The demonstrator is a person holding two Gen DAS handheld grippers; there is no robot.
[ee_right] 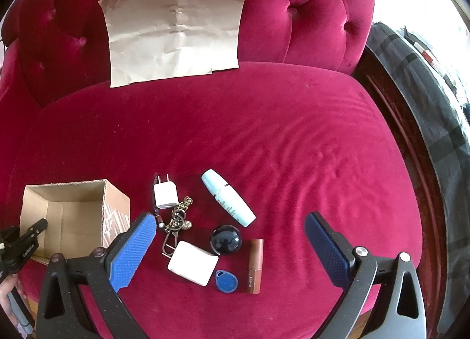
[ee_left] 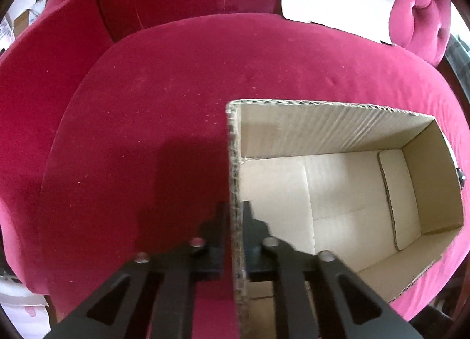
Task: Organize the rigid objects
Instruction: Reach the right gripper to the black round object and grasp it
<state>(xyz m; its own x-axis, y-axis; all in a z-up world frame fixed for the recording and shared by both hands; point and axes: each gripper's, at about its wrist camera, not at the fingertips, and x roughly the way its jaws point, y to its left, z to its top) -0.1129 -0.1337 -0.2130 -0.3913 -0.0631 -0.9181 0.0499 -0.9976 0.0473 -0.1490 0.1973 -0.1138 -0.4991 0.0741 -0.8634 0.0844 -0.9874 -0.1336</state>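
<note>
Left gripper (ee_left: 236, 215) clamped on box (ee_left: 235, 162) wall, prob. steadying it; right gripper (ee_right: 230, 239) open above charger (ee_right: 192, 264), w/ nothing held.

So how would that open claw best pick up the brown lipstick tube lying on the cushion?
Probably across the middle of the brown lipstick tube, coming down from above. It lies flat on the red seat cushion with its long axis running away from the camera, so the open right gripper already has a finger either side. The blue key fob sits close by, so keep that finger tight in.
</note>
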